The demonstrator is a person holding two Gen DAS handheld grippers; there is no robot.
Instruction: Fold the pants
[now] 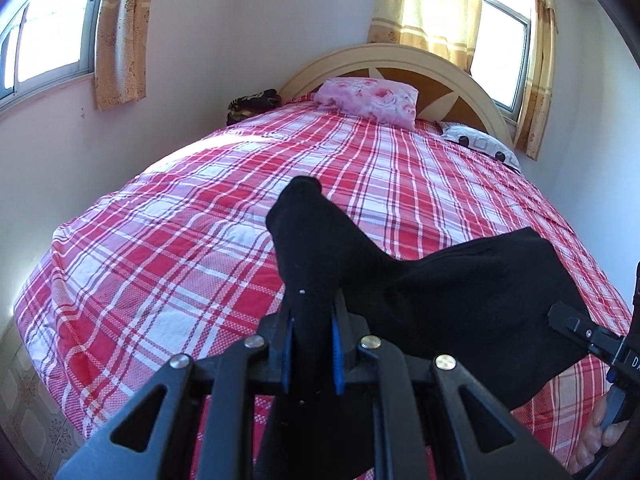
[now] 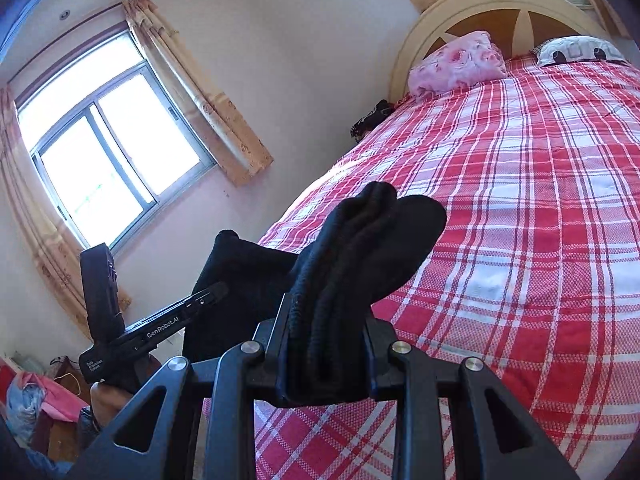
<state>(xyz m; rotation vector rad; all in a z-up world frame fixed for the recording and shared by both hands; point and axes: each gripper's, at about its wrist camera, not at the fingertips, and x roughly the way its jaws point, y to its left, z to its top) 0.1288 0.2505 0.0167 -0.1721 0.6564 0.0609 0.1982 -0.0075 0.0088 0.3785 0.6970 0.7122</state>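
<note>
Pants held up over the bed, a gripper clamped on each end

Pants (image 1: 460, 300), black and bunched, hang in the air above the red plaid bedspread (image 1: 180, 240), stretched between the two tools. The left gripper (image 1: 312, 344) has its jaws almost together on a thin wad of the cloth, which sticks out past the fingertips in a stiff roll. The right gripper (image 2: 326, 360) is clamped on a thicker stack of layers, ribbed like a waistband, though the cloth is too dark to say for certain which end it is.

Main risk: the garment is gathered rather than spread, so laying it down as it is would probably trap creases or a twisted leg inside the fold. A second risk is the thin left-hand pinch; a sideways tug to flatten the fabric could pull it free, and that end would drop onto the bed in a heap. Uneven height between the hands would also let the slack middle land first and drag.

Between the jaws the cloth runs as a sagging sheet, clear of the bedspread. A pink pillow (image 1: 368, 100) and the headboard (image 1: 440, 64) sit well away at the far end
</note>
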